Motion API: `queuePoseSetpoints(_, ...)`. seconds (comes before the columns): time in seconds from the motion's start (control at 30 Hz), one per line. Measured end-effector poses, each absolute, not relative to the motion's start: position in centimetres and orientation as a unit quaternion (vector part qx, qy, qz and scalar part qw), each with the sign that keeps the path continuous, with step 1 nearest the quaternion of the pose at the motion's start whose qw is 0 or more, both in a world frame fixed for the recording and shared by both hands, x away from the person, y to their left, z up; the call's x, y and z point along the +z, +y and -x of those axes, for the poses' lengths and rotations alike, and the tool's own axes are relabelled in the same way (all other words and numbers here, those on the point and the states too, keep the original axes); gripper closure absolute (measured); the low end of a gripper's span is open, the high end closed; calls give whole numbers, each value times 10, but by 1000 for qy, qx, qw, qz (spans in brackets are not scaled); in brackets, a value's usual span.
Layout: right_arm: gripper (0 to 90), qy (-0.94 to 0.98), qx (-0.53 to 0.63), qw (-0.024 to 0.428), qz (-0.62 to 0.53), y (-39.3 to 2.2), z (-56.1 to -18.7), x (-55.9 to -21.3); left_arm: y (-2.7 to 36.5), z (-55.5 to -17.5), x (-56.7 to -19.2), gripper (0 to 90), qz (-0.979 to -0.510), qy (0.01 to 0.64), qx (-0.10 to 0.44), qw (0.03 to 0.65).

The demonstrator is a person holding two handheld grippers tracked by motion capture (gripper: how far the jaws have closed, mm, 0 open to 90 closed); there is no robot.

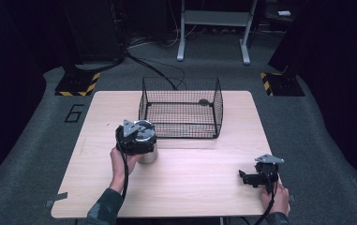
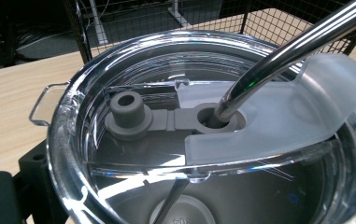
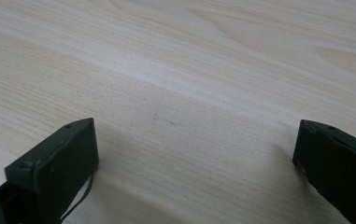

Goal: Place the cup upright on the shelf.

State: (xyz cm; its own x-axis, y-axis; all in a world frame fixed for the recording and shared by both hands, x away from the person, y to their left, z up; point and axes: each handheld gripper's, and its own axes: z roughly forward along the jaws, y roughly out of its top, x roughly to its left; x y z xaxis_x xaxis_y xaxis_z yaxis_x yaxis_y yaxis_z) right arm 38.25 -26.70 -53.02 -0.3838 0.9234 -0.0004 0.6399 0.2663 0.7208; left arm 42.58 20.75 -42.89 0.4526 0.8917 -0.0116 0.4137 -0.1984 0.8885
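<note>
A steel tumbler (image 1: 148,156) stands on the wooden table (image 1: 190,187), left of centre and just in front of a black wire basket (image 1: 218,108). My left gripper (image 1: 141,140) sits over it from the side, jaws around the cup. In the left gripper view the clear lid (image 2: 133,158) is very close, with a metal straw (image 2: 283,51) through its grey plug strip (image 2: 128,114) and a frosted flap (image 2: 302,116) raised. One black jaw presses the cup's left side; the other is hidden. My right gripper (image 1: 245,177) rests open near the table's front right corner, nothing between its jaws (image 3: 194,154).
The basket has a small dark object (image 1: 204,101) at its back right. Beyond the table are a grey floor, cables (image 1: 157,65), a white frame's legs (image 1: 213,28) and yellow-black striped bases (image 1: 78,84). Bare wood lies between the two grippers.
</note>
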Motion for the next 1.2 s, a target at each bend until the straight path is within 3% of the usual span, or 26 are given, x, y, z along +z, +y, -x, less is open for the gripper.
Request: queuePoseSetpoints(1.2, 0, 765, 327, 218, -510, -267, -383, -530, 203, -420, -372, 41, -750, 390, 254, 471)
